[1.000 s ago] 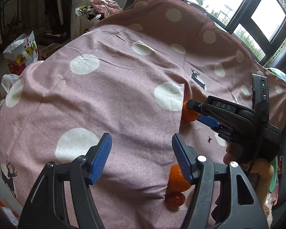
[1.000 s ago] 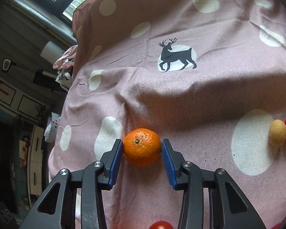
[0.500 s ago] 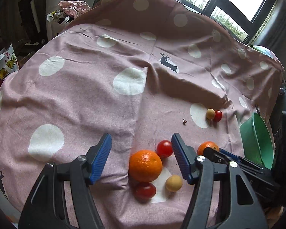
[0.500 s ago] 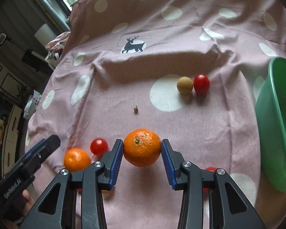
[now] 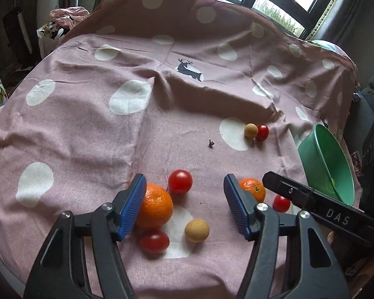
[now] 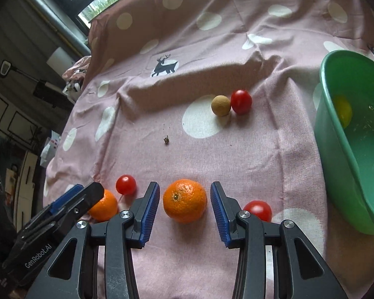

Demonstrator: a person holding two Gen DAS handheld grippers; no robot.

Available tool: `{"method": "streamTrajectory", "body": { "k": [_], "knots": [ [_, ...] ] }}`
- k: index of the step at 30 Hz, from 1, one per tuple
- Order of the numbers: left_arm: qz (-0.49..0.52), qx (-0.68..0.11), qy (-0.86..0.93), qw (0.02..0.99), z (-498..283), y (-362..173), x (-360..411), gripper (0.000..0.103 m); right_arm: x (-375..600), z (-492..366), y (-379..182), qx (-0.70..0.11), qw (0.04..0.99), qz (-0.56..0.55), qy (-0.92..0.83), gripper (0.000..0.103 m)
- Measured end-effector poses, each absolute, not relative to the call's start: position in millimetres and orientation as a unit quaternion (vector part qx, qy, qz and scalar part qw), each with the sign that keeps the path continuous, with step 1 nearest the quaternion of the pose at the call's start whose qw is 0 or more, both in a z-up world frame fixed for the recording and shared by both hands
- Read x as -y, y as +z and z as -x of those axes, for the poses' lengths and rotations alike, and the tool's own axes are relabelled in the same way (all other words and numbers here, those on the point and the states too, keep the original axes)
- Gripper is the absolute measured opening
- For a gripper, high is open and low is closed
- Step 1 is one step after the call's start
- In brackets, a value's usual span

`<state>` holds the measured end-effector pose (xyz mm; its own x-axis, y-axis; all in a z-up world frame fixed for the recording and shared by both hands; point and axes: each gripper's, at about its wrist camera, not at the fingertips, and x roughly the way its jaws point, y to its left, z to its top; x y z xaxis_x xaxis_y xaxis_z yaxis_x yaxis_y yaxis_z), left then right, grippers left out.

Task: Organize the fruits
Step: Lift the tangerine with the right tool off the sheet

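My right gripper (image 6: 185,185) is shut on a small orange (image 6: 184,201), carried low over the pink spotted cloth (image 6: 236,154). The same orange (image 5: 251,189) shows in the left wrist view, partly behind my left gripper's right finger. My left gripper (image 5: 184,178) stands open above a cluster: a bigger orange (image 5: 154,206) against its left pad, two red tomatoes (image 5: 180,181) (image 5: 154,241) and a tan ball-shaped fruit (image 5: 196,230). Nothing is gripped there. A third tomato (image 6: 258,210) lies just right of the held orange.
A green bowl (image 6: 341,134) stands at the right with a yellow-green fruit (image 6: 342,111) inside. Another tan fruit (image 6: 220,105) and a tomato (image 6: 241,101) lie together farther back. A raised fold of cloth (image 6: 187,74) crosses behind them. A dark crumb (image 6: 166,139) lies mid-cloth.
Both hands have swung right across the cloth. The right gripper carried the orange from the bare left part to the fruit cluster near the bowl. The left gripper now hovers over that cluster.
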<state>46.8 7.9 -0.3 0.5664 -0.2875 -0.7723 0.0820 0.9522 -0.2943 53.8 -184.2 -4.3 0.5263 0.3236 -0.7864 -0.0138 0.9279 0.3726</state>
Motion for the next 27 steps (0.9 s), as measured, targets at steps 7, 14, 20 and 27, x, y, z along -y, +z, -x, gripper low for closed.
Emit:
{"method": "streamTrajectory", "body": {
  "k": [7,14,20,27],
  "knots": [
    [0.114,-0.473,-0.179,0.855,-44,-7,28,0.059,202,-60,-6,-0.470,0.846,-0.220,0.123,0.043],
    [0.086,-0.507,-0.195,0.835,-49,-28,57,0.053,197,-73,-30,-0.515,0.815,-0.230,0.130,0.043],
    [0.086,-0.502,-0.200,0.837,-54,-31,61,0.053,191,-76,-35,-0.524,0.804,-0.240,0.150,0.043],
    [0.075,-0.507,-0.197,0.836,-55,-37,67,0.049,189,-79,-42,-0.537,0.796,-0.236,0.150,0.043]
  ]
}}
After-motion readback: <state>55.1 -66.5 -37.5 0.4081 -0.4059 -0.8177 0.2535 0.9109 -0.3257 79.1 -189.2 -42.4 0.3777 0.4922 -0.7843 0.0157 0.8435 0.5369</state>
